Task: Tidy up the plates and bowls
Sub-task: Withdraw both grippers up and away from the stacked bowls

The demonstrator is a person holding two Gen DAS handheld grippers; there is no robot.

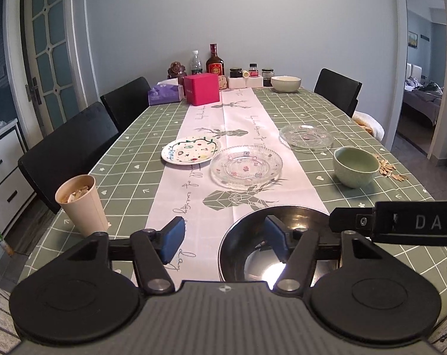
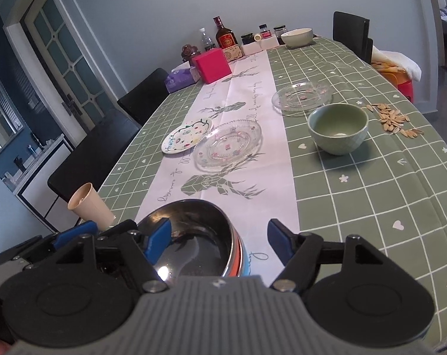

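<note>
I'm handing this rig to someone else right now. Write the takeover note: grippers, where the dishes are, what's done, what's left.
Left gripper: open, straddling the near-left rim of the black bowl, not gripping.
Right gripper: open, straddling the same bowl's right rim, not gripping.
The black bowl sits on the white runner at the near table edge.
Still spread out: painted plate, near glass plate, far glass plate, green bowl, white bowl at the far end.
Done: nothing grouped yet, as far as shown.
Left: stack plates together, nest bowls.
</note>
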